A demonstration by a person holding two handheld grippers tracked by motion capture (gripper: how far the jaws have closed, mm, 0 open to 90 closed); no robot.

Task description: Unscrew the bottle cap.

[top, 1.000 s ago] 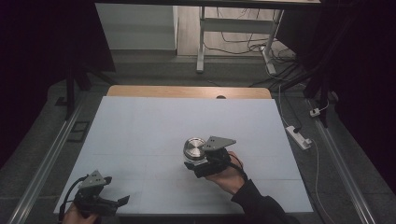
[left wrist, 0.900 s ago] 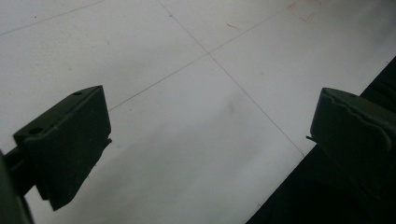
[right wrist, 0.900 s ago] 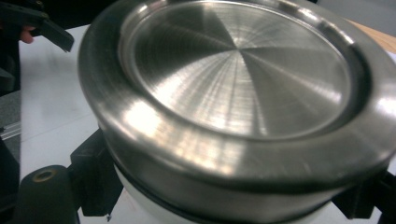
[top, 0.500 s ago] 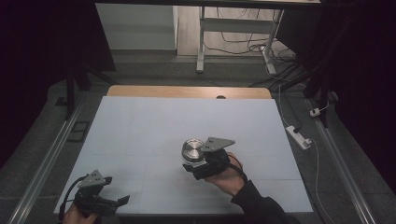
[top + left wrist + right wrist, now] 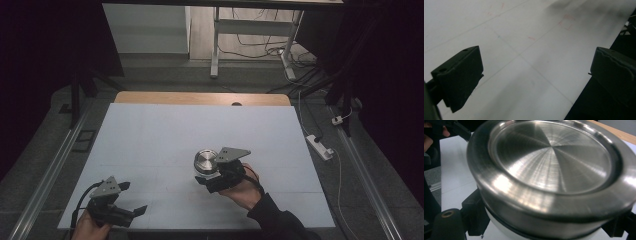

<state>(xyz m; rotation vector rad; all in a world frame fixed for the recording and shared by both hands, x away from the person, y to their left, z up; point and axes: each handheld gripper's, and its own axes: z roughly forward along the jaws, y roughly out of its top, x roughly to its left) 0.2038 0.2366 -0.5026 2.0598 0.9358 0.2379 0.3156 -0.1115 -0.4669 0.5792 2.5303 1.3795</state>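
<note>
Steel-lidded container (image 5: 206,163) sat near the white table's (image 5: 150,140) middle, clamped low by the right gripper (image 5: 214,175); its smooth, rounded wall could slip; the left gripper (image 5: 131,212) hung wide, empty.

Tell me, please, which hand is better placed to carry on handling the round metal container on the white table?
The right. Its claw is already shut on the metal container near the middle of the table. The left claw stands open with nothing between its jaws, apart at the near left corner.
</note>
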